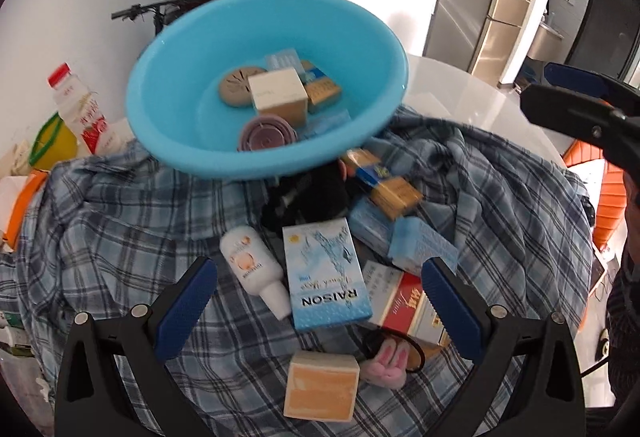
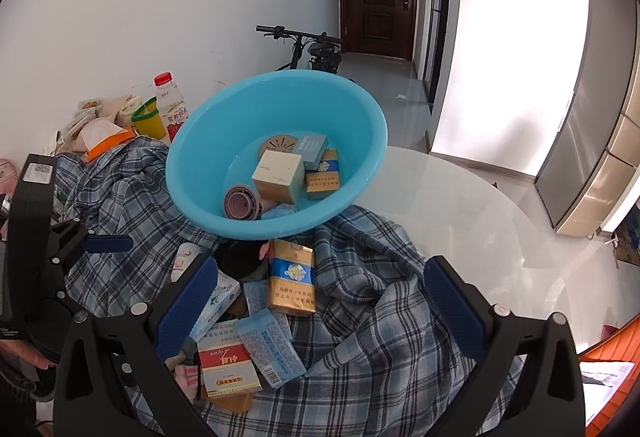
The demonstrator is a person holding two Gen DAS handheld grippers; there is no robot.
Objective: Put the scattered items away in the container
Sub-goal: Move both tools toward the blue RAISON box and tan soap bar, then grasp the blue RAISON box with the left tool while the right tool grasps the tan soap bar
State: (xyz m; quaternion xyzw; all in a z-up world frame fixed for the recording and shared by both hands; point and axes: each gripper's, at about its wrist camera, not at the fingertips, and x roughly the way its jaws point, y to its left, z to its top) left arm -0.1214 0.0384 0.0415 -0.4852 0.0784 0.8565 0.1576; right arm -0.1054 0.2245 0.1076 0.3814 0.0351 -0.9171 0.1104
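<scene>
Meanwhile, both grippers hover released over the clutter.
Left gripper [image 1: 320,301] straddles the pale-blue RAISON box [image 1: 326,273] without touching; right gripper [image 2: 320,297] gapes above a gold-blue pack [image 2: 291,279]; the blue basin [image 1: 168,117], seemingly tilted, rests on plaid cloth [image 1: 120,221].

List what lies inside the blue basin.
Inside the blue basin: a cream box, a tan slotted disc, a grey-blue box, a gold and blue pack and a mauve collapsible cup. The basin floor beneath them is hidden.
</scene>
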